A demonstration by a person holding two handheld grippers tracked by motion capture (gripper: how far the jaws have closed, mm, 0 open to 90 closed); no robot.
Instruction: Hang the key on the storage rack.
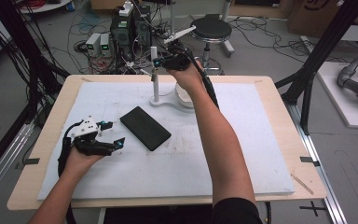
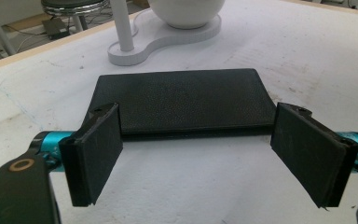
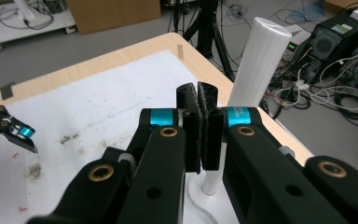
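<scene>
My left tongs (image 2: 196, 154) are spread wide, low over the white-covered tabletop (image 1: 242, 140), just short of the flat black textured rectangular pad (image 2: 182, 102) lying mid-table. My right tongs (image 3: 200, 126) are pressed together, raised beside the white upright post (image 3: 256, 65) of the white stand (image 1: 168, 100).

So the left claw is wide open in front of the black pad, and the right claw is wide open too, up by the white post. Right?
Not quite: the right claw is shut, its jaws pressed together with nothing between them, as the right gripper view shows. The left claw is indeed wide open before the black pad, near the white post.
</scene>
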